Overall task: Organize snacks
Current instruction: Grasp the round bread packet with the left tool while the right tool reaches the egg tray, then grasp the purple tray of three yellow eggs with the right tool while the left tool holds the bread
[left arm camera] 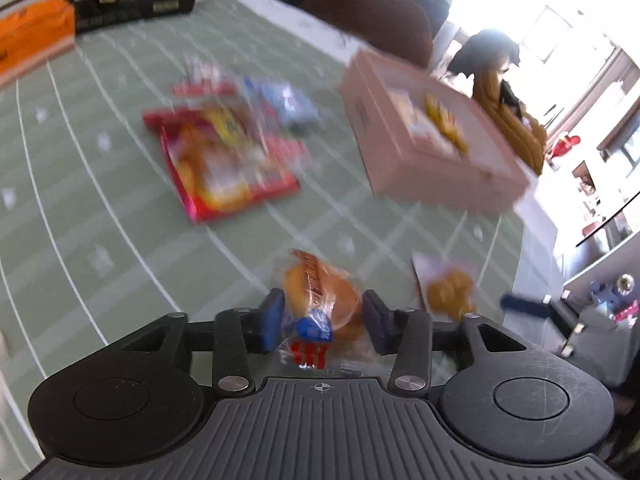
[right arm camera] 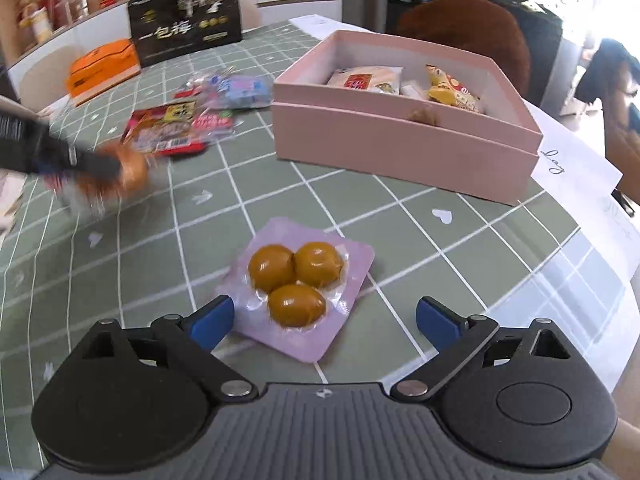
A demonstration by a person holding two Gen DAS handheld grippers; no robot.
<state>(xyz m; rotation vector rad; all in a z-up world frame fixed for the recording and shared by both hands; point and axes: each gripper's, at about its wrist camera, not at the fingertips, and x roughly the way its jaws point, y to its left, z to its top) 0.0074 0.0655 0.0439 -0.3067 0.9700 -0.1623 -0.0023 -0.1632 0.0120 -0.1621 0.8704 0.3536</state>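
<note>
My left gripper [left arm camera: 324, 316] is shut on a clear-wrapped orange bun [left arm camera: 320, 296] and holds it above the green checked tablecloth [left arm camera: 100, 200]. The right wrist view shows that bun [right arm camera: 132, 168] as a blur at the left. My right gripper [right arm camera: 324, 320] stands open, its blue pads on either side of a purple packet of three brown balls [right arm camera: 304, 276] lying flat on the cloth; the pads do not touch it. Beyond sits an open pink box [right arm camera: 400, 148] holding several snacks. A red packet [right arm camera: 176, 128] and a blue packet [right arm camera: 240, 90] lie to the left of the box.
A black gift box [right arm camera: 186, 20] and an orange box [right arm camera: 104, 66] stand at the table's far side. White paper [right arm camera: 572, 152] lies under the pink box's right corner. A brown chair [right arm camera: 460, 20] is behind it. The table edge runs along the right.
</note>
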